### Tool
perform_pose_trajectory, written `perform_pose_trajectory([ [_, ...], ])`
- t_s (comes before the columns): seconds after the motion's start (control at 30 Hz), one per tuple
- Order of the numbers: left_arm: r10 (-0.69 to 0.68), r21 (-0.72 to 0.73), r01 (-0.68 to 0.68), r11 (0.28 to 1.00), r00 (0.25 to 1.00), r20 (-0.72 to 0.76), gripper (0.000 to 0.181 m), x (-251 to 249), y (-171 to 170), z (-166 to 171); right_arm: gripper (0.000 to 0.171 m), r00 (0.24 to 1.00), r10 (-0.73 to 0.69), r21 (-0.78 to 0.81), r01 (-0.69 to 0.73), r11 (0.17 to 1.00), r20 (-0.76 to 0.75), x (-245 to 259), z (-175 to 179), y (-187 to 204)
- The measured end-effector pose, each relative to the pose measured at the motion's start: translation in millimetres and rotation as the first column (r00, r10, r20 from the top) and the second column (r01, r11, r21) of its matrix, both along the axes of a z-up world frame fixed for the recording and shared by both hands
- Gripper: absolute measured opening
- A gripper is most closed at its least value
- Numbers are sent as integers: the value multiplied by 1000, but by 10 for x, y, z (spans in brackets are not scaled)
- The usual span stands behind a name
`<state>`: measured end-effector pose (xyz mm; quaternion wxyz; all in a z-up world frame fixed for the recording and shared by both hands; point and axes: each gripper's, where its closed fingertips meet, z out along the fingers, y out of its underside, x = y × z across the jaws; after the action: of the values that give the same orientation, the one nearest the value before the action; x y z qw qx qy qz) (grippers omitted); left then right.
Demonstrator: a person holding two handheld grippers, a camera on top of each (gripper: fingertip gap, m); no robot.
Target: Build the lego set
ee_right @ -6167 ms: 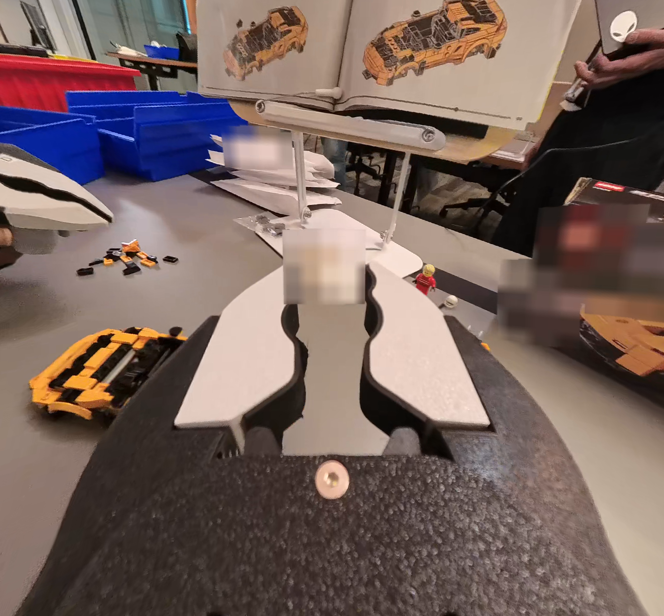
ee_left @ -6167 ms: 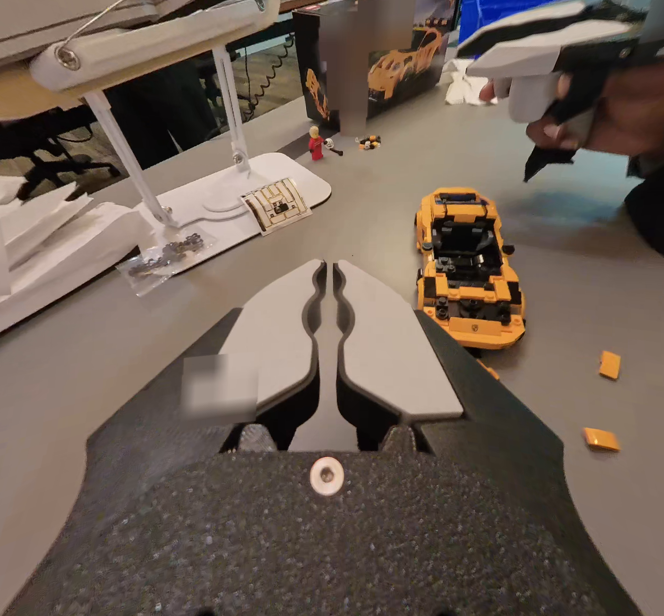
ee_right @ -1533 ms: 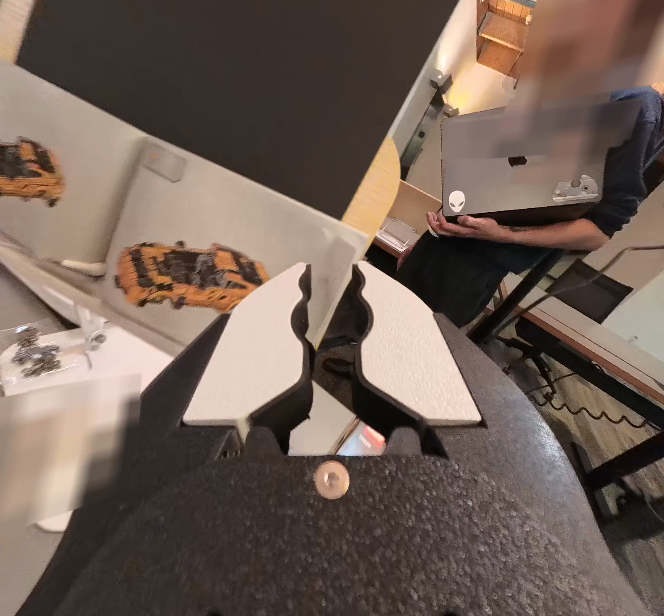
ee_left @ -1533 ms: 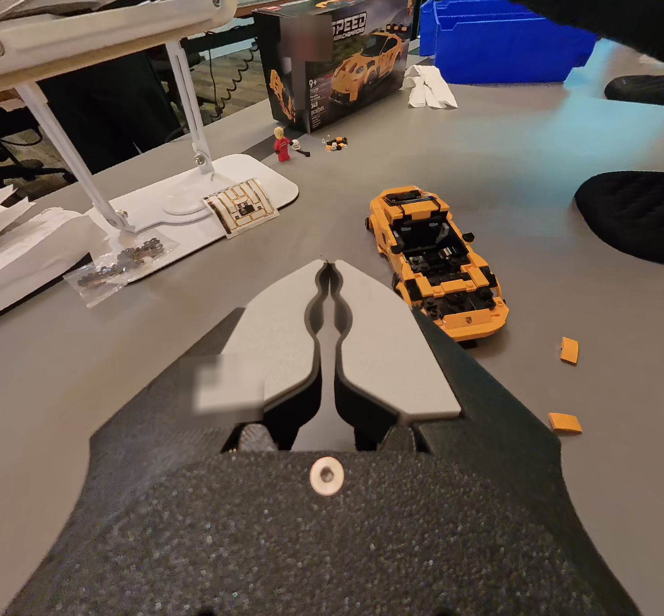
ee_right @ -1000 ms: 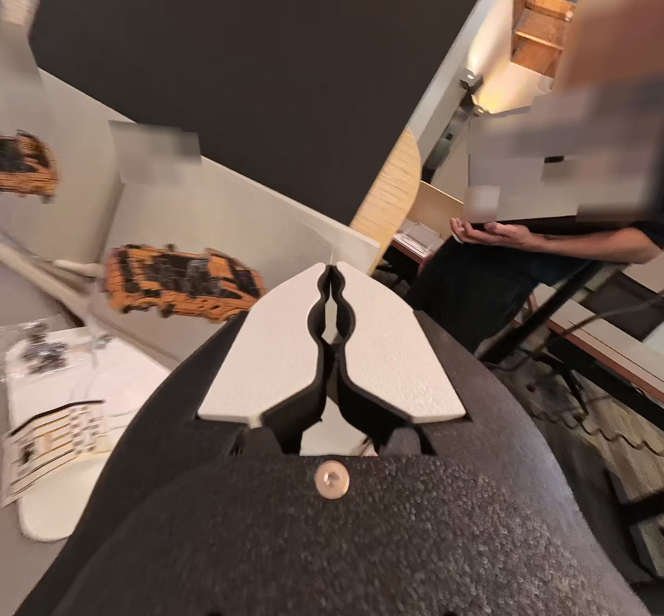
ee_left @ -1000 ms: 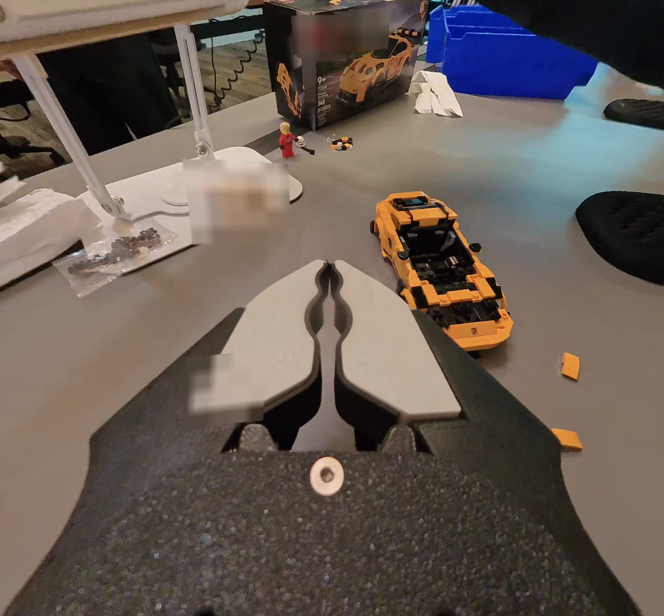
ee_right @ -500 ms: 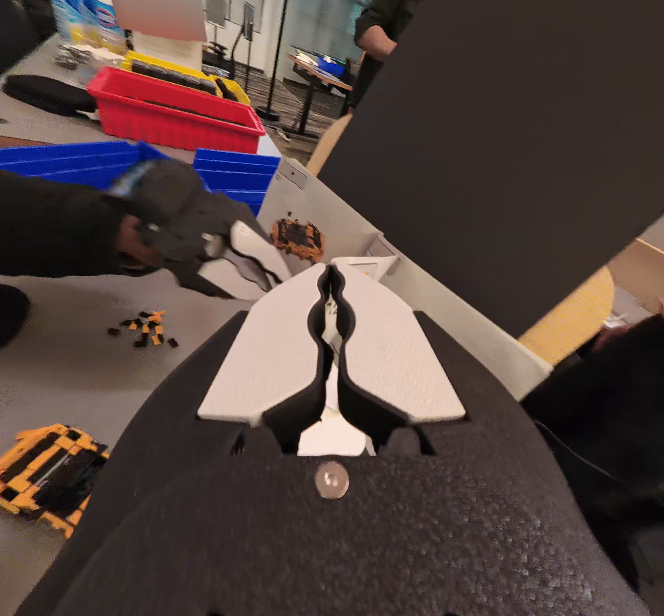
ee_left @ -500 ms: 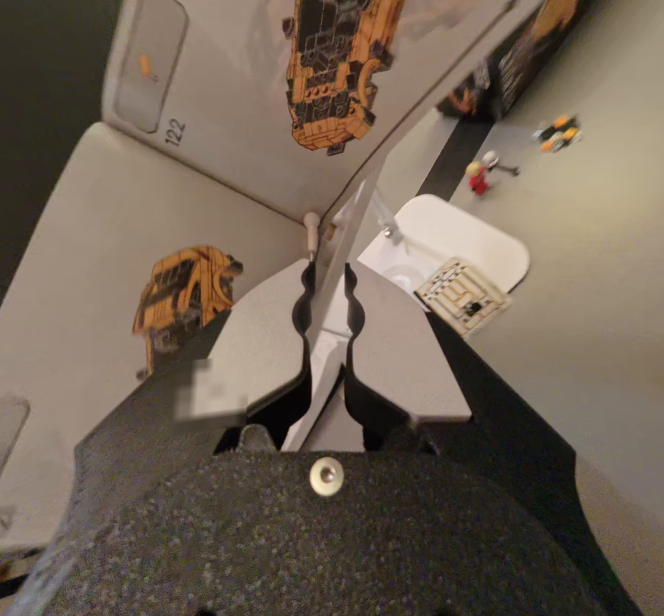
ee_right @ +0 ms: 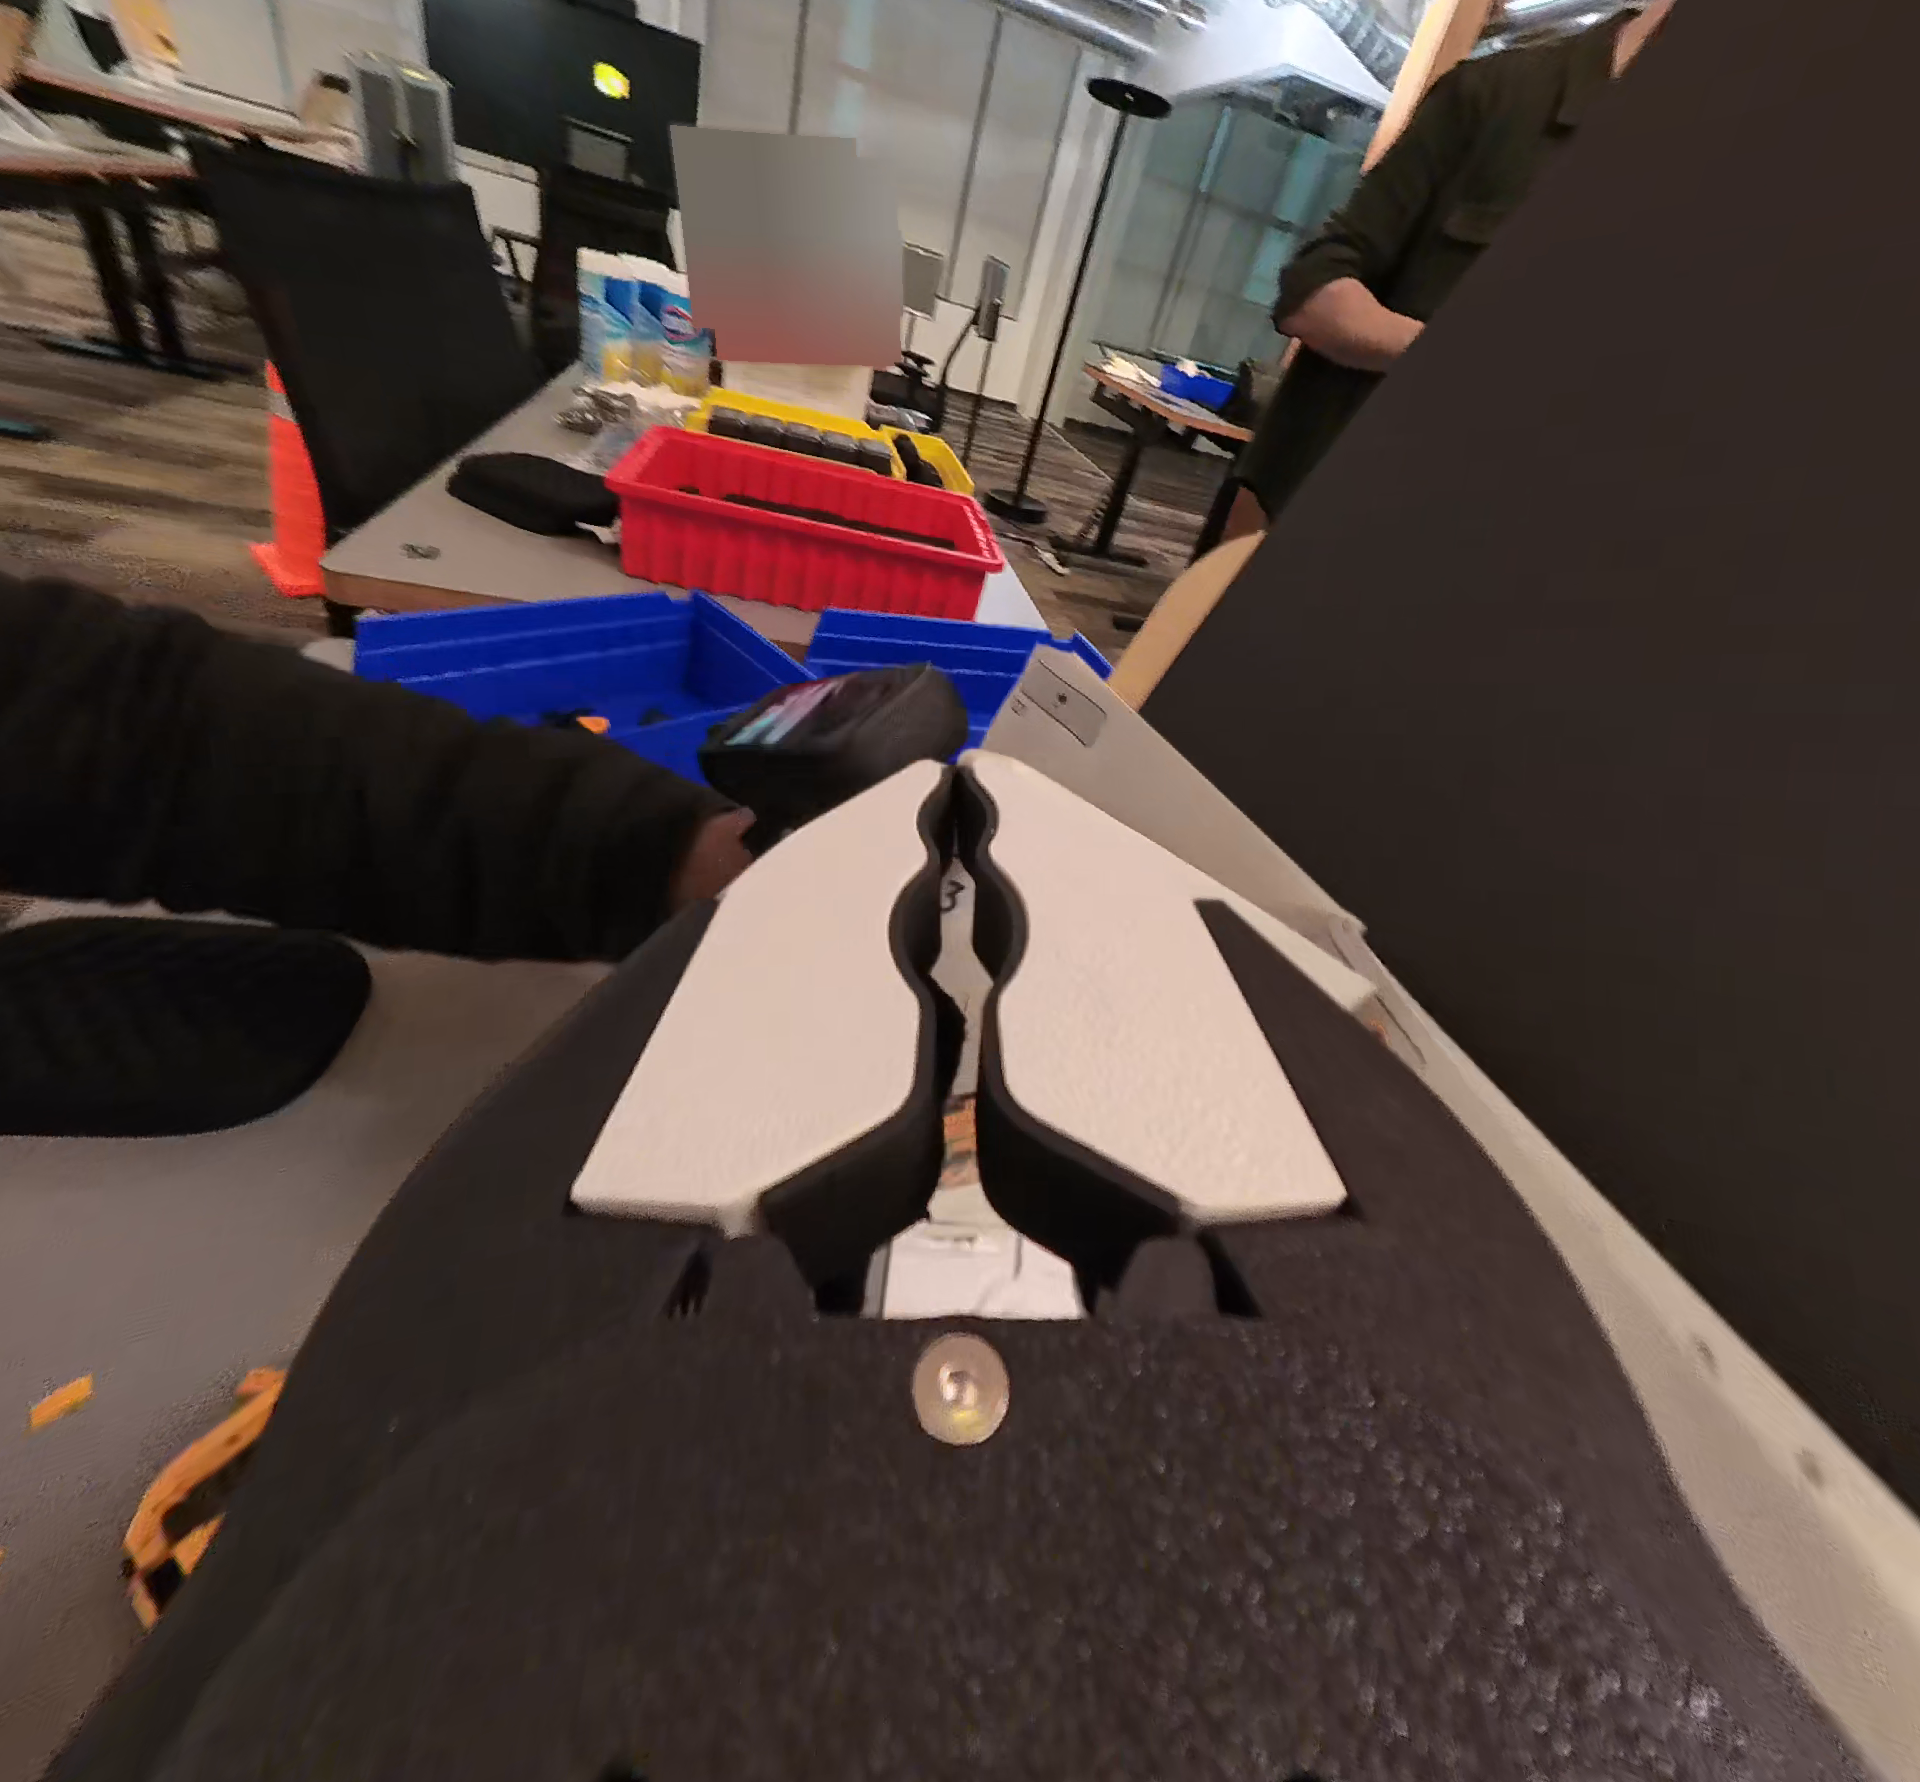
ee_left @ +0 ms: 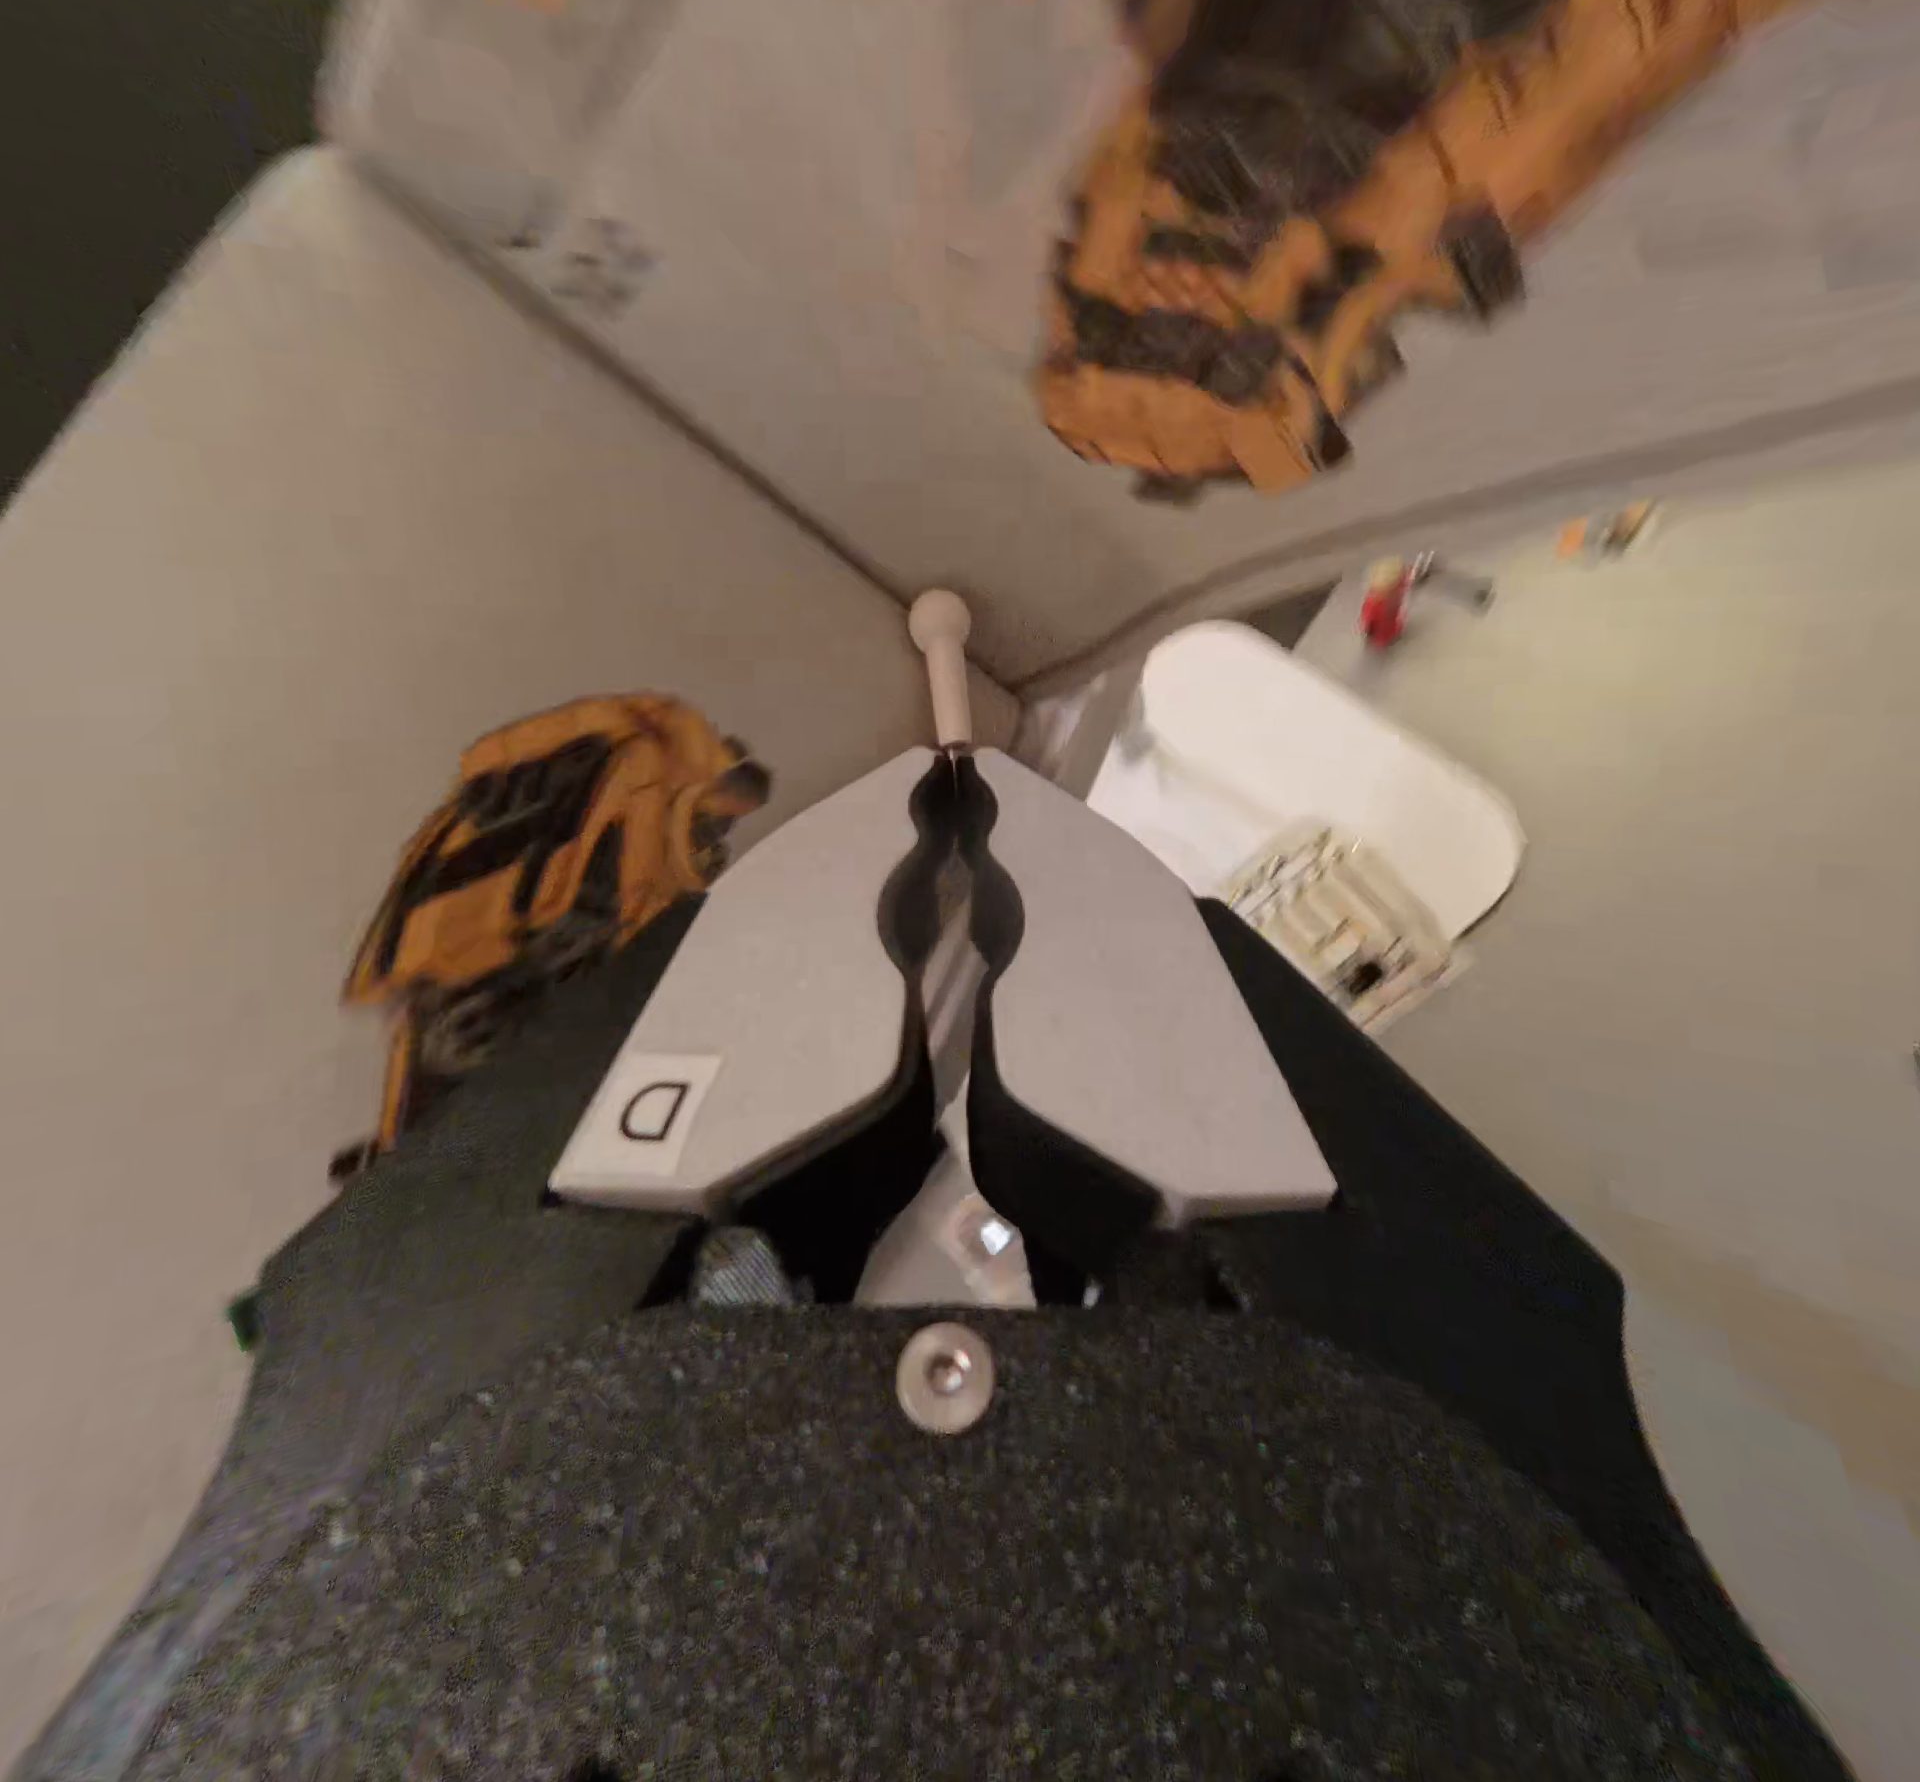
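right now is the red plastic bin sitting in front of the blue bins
No, the red plastic bin sits behind the blue bins, farther from the right gripper.

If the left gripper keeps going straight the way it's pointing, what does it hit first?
Most likely the white page-holder pin just beyond the left gripper tips, then the fold of the open instruction booklet behind it. Depth is hard to judge.
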<state>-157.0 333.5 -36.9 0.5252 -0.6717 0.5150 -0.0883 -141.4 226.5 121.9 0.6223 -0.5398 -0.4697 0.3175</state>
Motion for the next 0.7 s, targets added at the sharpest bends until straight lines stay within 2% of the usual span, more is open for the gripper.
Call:
perform_pose_trajectory([
  [0.1,25,-57,-10,998,959,281,1,-134,10,197,0,998,65,5,-65,998,3,-283,13,10],
  [0.23,95,-148,-17,989,835,542,2,-369,63,326,0,994,103,27,-104,994,39,-695,-54,140],
  [0.4,166,-232,-2,973,706,689,3,-613,112,326,0,987,159,3,-159,987,40,-1094,-280,361],
  [0.53,185,-261,18,965,659,730,4,-718,130,288,5,910,394,-107,-408,907,-130,-991,-199,11],
  [0.57,186,-265,25,964,650,737,3,-731,129,281,6,908,377,-95,-398,912,-183,-850,-131,-10],
  [0.6,185,-267,32,963,642,744,3,-740,128,277,6,927,302,-68,-324,944,-222,-683,-90,45],
  [0.63,183,-266,37,963,635,751,3,-745,127,274,4,959,182,-37,-194,980,-216,-510,-121,157],
  [0.7,182,-265,45,963,615,767,3,-753,127,271,0,992,-99,28,102,994,-79,-217,-369,425],
])
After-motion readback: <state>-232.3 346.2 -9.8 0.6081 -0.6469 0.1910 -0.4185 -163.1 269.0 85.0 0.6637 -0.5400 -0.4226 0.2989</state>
